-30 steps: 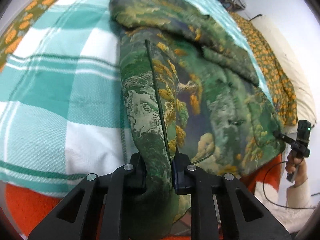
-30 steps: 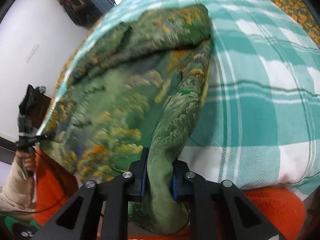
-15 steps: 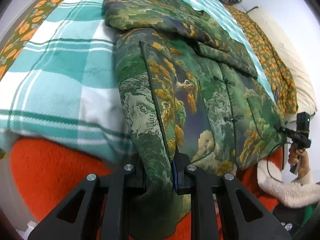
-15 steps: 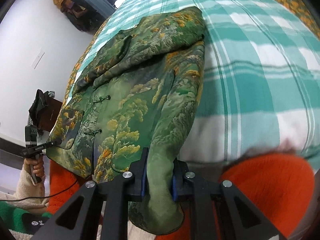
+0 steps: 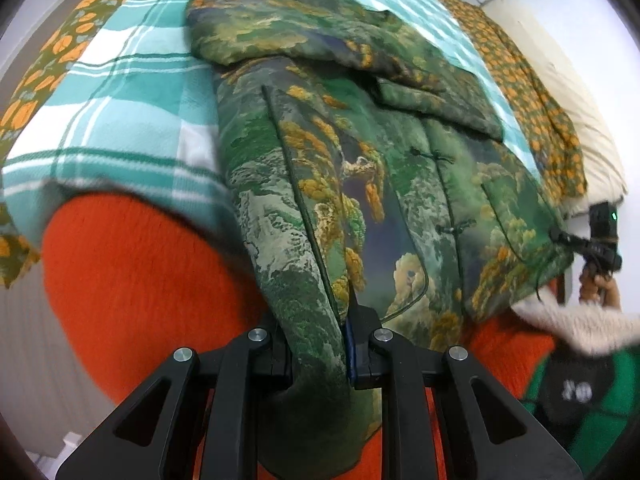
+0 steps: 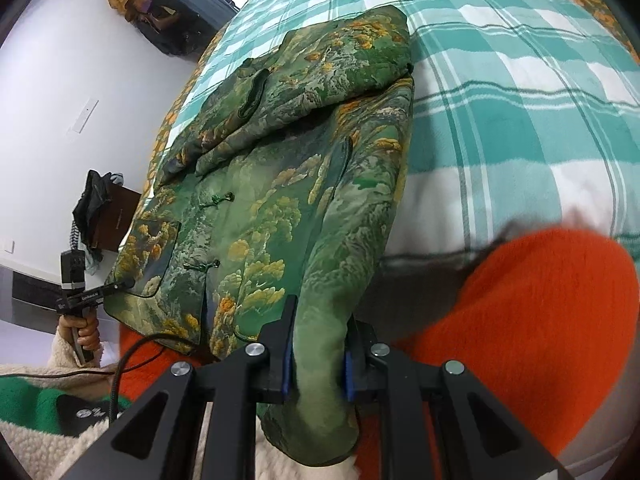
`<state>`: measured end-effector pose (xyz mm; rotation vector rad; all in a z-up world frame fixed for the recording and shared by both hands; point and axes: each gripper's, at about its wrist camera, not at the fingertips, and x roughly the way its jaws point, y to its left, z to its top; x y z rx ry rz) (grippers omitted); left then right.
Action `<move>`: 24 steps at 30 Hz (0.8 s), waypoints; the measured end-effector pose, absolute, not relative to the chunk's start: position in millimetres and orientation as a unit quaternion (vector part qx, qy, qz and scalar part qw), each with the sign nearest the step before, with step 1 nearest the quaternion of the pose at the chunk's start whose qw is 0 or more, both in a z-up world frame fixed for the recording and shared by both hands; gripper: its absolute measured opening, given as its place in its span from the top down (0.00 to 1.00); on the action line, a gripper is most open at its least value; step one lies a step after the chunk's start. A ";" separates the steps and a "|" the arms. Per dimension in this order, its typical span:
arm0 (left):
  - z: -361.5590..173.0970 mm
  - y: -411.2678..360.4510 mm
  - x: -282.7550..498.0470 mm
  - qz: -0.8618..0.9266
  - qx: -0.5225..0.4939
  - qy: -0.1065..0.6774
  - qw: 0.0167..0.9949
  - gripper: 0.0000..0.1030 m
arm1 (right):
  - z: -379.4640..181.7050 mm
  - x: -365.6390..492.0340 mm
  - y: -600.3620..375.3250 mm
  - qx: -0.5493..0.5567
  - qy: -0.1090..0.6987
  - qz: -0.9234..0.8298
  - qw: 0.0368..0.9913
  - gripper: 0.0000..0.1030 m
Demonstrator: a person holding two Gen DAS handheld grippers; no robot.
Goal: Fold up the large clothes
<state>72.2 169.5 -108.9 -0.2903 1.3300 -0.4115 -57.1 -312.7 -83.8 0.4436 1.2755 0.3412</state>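
Observation:
A green padded jacket (image 5: 360, 168) with a landscape print lies front-up on the teal plaid blanket (image 5: 120, 112), its sleeves folded across the chest. The hem hangs over the bed's near edge. My left gripper (image 5: 320, 354) is shut on the hem's left corner. At the far right of this view my right gripper (image 5: 556, 235) pinches the other corner. In the right wrist view the jacket (image 6: 280, 208) runs away from my right gripper (image 6: 318, 356), which is shut on a thick fold of hem. My left gripper (image 6: 126, 283) clamps the far corner there.
An orange fleece blanket (image 5: 140, 272) covers the bed's front edge below the plaid. A flowered sheet (image 5: 532, 92) and cream pillow (image 5: 592, 148) lie along one side. A brown nightstand (image 6: 112, 216) and hanging bags (image 6: 160, 20) stand by the white wall. A fleece sleeve (image 6: 80, 364) is near.
Both grippers have drawn back from the bed with the hem, pulling the jacket toward the near edge and flatter. More orange fleece shows below the plaid now.

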 end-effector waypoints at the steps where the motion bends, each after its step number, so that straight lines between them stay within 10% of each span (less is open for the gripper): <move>1: -103.5 170.9 68.8 -0.193 -0.134 0.610 0.757 0.84 | -79.6 -58.0 -316.0 0.211 0.586 0.162 0.765 0.82; 13: -20.2 199.5 196.3 -0.178 -0.238 0.477 0.827 0.83 | -27.3 106.0 -378.8 0.342 0.449 0.203 0.800 0.85; 18: -65.1 198.7 281.3 -0.096 -0.242 0.474 0.841 0.64 | -67.1 228.2 -402.3 0.392 0.383 0.170 0.819 0.82; 24: -80.6 231.8 297.2 -0.078 -0.330 0.472 0.814 0.34 | -139.0 299.1 -424.4 0.497 0.371 0.064 0.782 0.34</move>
